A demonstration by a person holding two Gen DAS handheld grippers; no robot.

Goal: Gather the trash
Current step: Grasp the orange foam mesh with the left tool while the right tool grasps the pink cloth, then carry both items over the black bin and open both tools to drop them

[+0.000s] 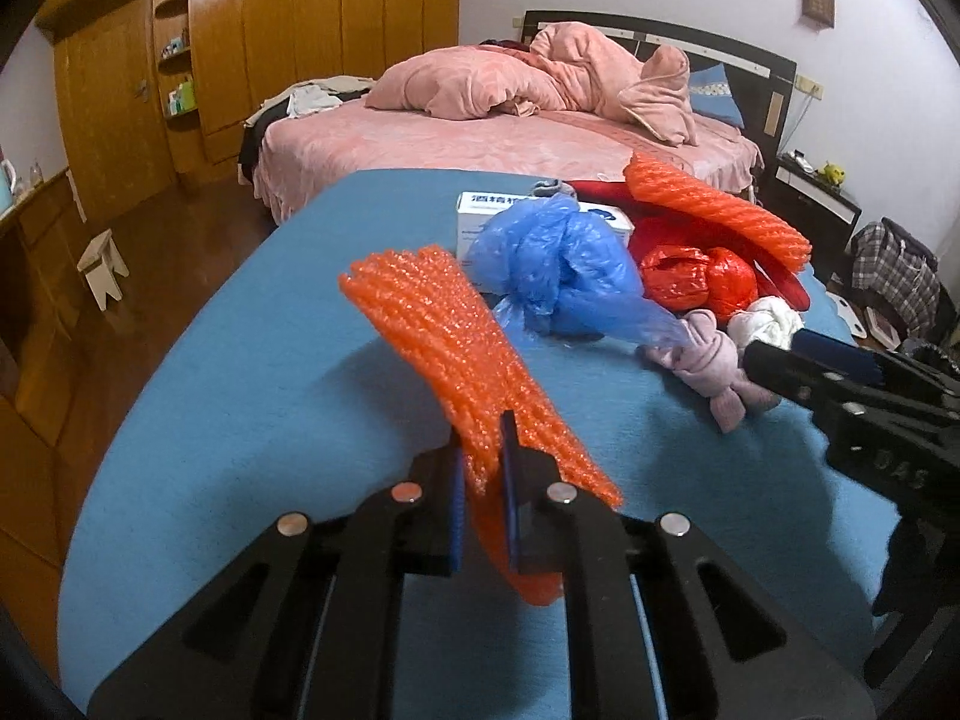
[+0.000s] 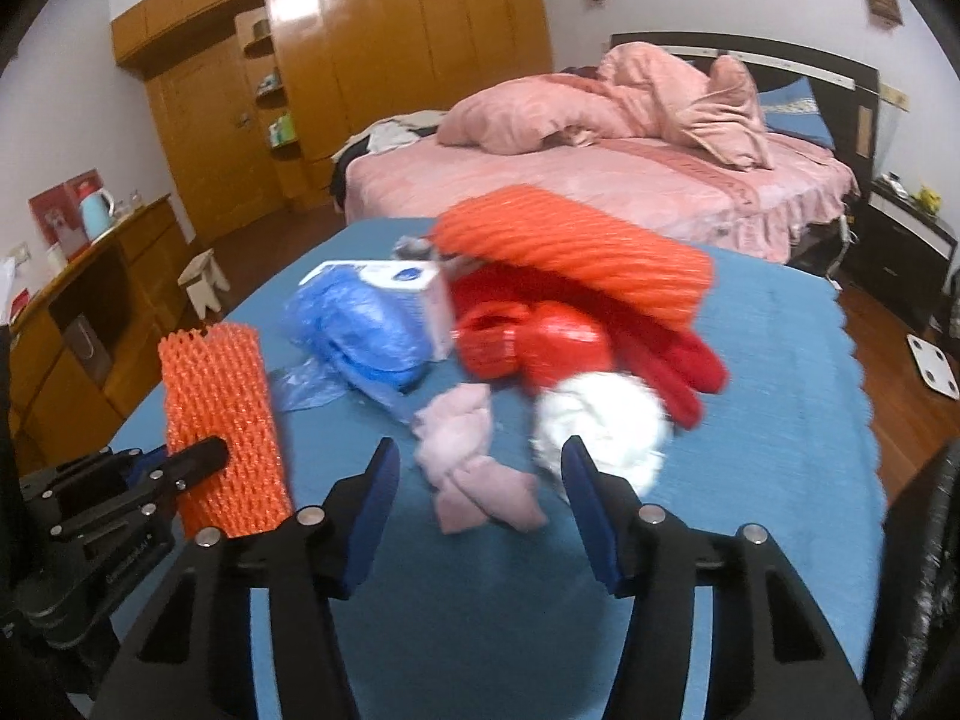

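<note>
My left gripper (image 1: 483, 438) is shut on an orange foam net sleeve (image 1: 444, 336), held up above the blue-covered table (image 1: 270, 360). The right wrist view shows the same sleeve (image 2: 222, 420) and left gripper (image 2: 204, 456) at the left. My right gripper (image 2: 480, 456) is open, its blue pads apart. A knotted pale pink cloth (image 2: 468, 456) lies on the table just ahead of them, untouched. In the left wrist view the right gripper (image 1: 774, 351) sits beside that cloth (image 1: 708, 366). A pile behind holds a blue plastic bag (image 1: 558, 276), a red plastic bag (image 1: 696, 276), a second orange net (image 1: 714, 204) and a white bundle (image 2: 600, 414).
A white box (image 1: 480, 216) and a red garment (image 2: 678, 360) lie in the pile. Beyond the table stands a pink bed (image 1: 480, 138). A wooden wardrobe (image 1: 300, 30) fills the far wall, a small stool (image 1: 105, 267) is on the floor at left, and a scale (image 2: 933, 369) lies at right.
</note>
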